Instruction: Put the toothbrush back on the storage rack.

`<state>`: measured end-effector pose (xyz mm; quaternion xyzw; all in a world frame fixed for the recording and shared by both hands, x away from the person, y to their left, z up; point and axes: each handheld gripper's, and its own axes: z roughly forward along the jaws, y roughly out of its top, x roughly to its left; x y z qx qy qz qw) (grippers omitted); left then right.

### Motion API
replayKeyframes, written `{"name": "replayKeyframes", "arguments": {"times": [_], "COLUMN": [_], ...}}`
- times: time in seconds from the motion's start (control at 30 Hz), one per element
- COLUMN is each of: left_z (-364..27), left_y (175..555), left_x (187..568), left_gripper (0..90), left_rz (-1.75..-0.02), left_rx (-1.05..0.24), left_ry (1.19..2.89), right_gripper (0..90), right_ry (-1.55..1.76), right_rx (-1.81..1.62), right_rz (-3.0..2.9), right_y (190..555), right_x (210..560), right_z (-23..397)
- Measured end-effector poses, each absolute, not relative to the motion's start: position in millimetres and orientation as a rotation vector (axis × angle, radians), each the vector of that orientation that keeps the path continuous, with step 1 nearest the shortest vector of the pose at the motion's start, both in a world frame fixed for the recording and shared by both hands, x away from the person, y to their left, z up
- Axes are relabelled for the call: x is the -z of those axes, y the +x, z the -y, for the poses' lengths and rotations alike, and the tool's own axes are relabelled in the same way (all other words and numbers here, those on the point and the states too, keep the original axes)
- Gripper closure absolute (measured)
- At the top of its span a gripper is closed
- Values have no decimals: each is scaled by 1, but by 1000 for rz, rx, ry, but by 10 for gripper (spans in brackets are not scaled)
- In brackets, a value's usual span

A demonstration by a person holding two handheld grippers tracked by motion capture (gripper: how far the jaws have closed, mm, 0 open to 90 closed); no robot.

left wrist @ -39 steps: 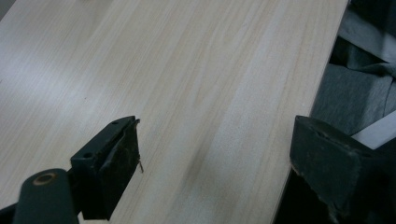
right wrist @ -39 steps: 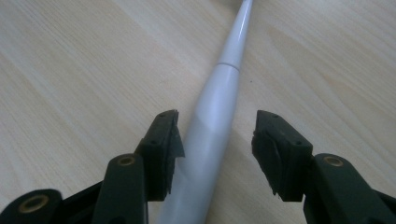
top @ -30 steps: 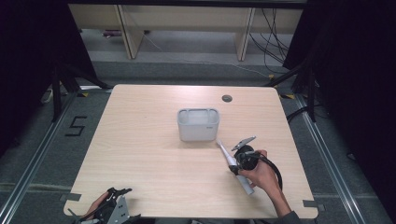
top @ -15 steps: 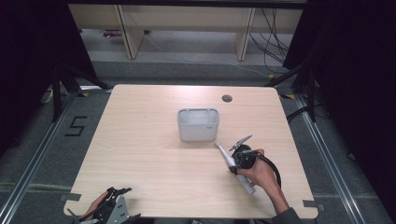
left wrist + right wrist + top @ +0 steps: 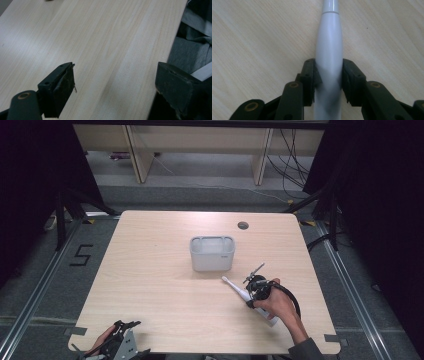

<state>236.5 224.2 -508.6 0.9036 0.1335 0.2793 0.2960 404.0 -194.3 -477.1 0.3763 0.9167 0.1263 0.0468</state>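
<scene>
White plastic electric toothbrush lies flat on my desk, long axis running forward between my right fingers, now clamped on its handle.

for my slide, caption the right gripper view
Right gripper shut on a white toothbrush lying on the table.

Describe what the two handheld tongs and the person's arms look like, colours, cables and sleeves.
Both tongs have black jaws with brass-coloured pivot rivets. The right tongs trail a black cable that loops behind the hand. The left tongs carry a grey three-cornered plate on top; their pads look scuffed. The right forearm ends in a grey sleeve.
</scene>
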Motion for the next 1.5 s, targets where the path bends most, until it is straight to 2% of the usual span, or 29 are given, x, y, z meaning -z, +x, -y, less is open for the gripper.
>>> {"name": "replayKeyframes", "arguments": {"times": [0.33, 0.4, 0.9, 1.5], "left_z": [-225, -224, -224, -224], "left_y": [237, 236, 237, 236], "left_x": [508, 509, 508, 509], "left_gripper": [153, 153, 153, 154], "left_rz": [-346, -354, -354, -350], "left_rx": [-714, -745, -737, -734], "left_ry": [2419, 2402, 2406, 2408], "right_gripper": [661, 662, 665, 668], "right_ry": [1116, 1117, 1050, 1016], "right_rx": [-223, -209, -20, -146], "right_rz": [-2894, -2907, -2955, -2939], "right_y": [420, 421, 433, 427], "right_x": [474, 474, 473, 465], "right_z": [184, 183, 171, 185]}}
